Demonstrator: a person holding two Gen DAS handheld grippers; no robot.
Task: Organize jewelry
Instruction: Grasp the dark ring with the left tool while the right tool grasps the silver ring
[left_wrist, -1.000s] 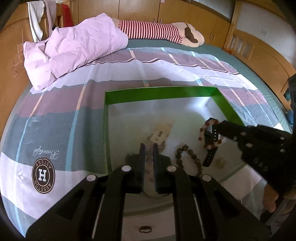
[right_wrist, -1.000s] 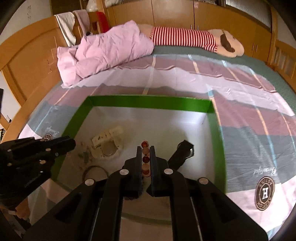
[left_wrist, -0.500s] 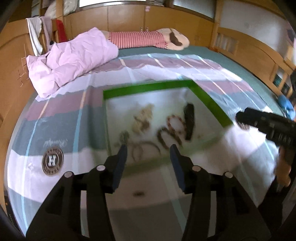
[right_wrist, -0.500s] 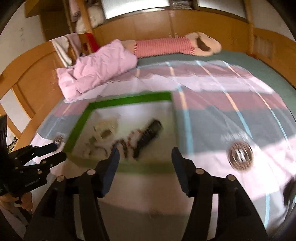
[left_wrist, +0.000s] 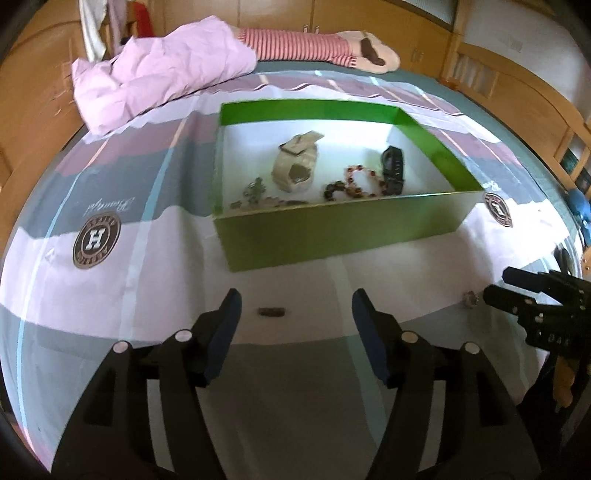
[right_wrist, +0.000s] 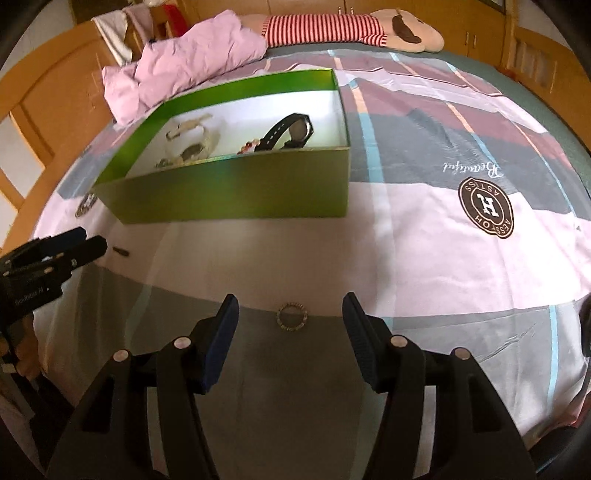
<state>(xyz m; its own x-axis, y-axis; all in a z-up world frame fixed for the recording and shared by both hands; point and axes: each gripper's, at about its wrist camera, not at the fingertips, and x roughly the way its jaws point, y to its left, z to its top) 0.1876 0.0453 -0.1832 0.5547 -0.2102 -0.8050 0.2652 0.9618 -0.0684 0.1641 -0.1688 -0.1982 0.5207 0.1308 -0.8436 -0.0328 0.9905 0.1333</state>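
**Left wrist and right wrist views: two small pieces left outside the box**

Left wrist view shows the green box sitting on the bedspread, already holding a pale watch, a black watch, a red bead bracelet and some darker chains near the front wall. So most of the sorting looks done to me.

What's left, as far as I can see: a small dark piece lying on the sheet right in front of the left gripper, and a little ring on the sheet between the fingers of the right gripper. Both lie well short of the box.

Left gripper's jaws are opening right now and empty; the dark piece sits in the gap but nothing is pressing on it. Right gripper's jaws stand apart too, ring lined up between them, not touched.

My read is that this is the reach-for-the-next-item step, both hands at once. Next move calls for dropping each gripper straight down onto the soft sheet and closing gently. That ring is flat and thin, so it could easily slip or get pushed into the fabric. Can't tell exactly what the dark piece is, too small.
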